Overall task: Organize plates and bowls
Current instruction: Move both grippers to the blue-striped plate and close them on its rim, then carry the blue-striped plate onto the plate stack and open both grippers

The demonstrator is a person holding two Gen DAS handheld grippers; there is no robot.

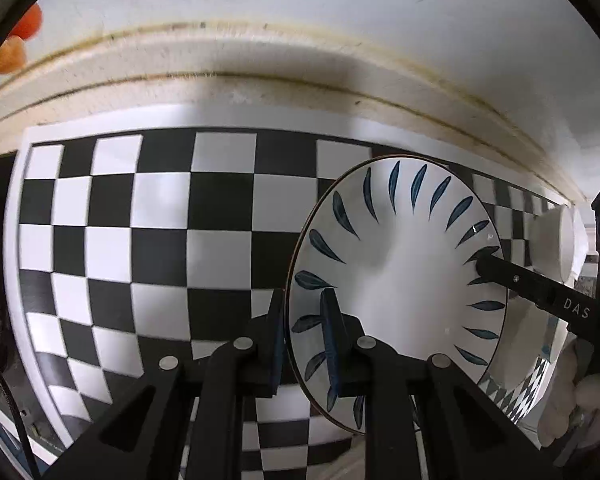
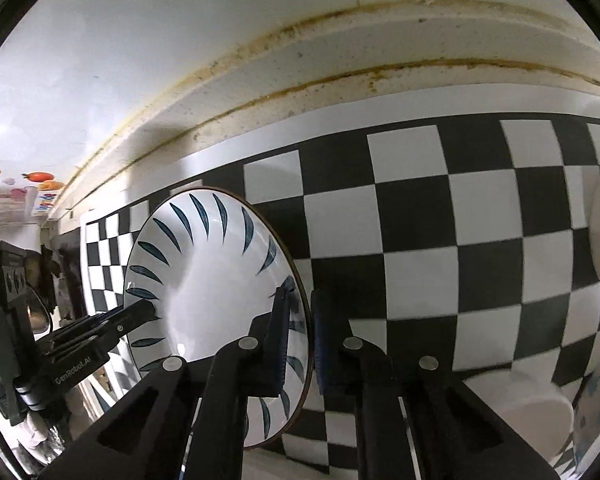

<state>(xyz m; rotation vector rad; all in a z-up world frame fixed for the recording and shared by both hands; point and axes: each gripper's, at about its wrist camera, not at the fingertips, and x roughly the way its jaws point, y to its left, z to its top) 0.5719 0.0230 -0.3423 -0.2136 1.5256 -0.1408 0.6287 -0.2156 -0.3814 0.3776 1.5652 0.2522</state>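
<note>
Both the left tongs (image 1: 306, 328) and right tongs (image 2: 300, 332) are clamped on opposite rims of the leaf-patterned plate (image 1: 400, 272) over the checkered surface (image 1: 160, 220), so they'd best lift together, level, without twisting.

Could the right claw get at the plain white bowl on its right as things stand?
Probably not yet. The right claw is shut on the rim of the leaf-pattern plate, which the left claw also grips. The white bowl sits unobstructed on the checkered mat, but the plate must be released first.
</note>
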